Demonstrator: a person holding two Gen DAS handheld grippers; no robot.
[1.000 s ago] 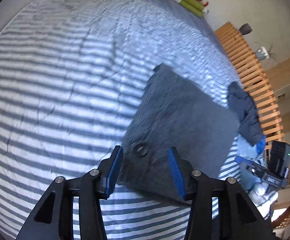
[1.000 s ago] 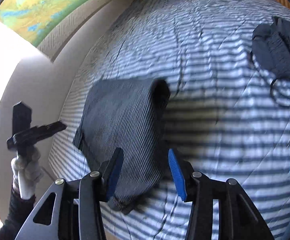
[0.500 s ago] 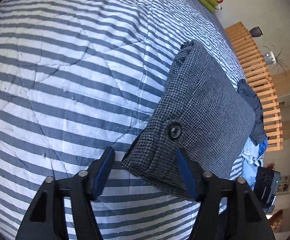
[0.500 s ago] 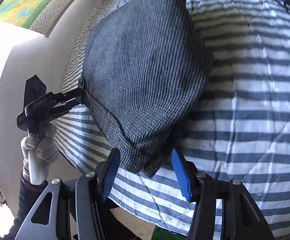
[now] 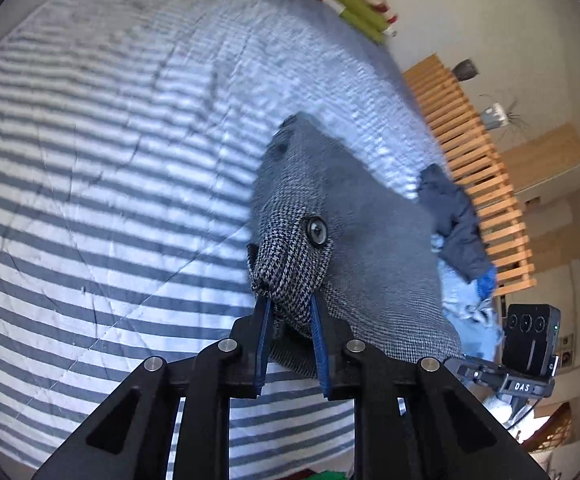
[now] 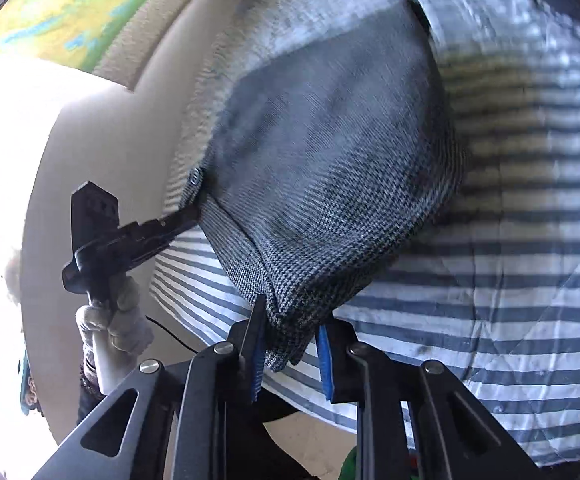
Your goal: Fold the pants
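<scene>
The left gripper (image 5: 287, 308) has its blue pads pressed onto one near corner of the grey pants (image 5: 354, 248), just below the button (image 5: 317, 231). From this corner the folded cloth runs away from the gripper, over the striped bed cover (image 5: 109, 200), toward the far side of the bed. More to the right, a dark garment (image 5: 454, 224) lies near the wooden slats (image 5: 486, 184), apart from the pants.

The right gripper (image 6: 290, 330) pinches the other near corner of the pants (image 6: 330, 160); the cloth sits between its pads and bulges upward. So both corners are held, and the near edge stretches between the two grippers. I judge the coming move must carry this edge forward, along the long axis, with both hands equally near.
</scene>
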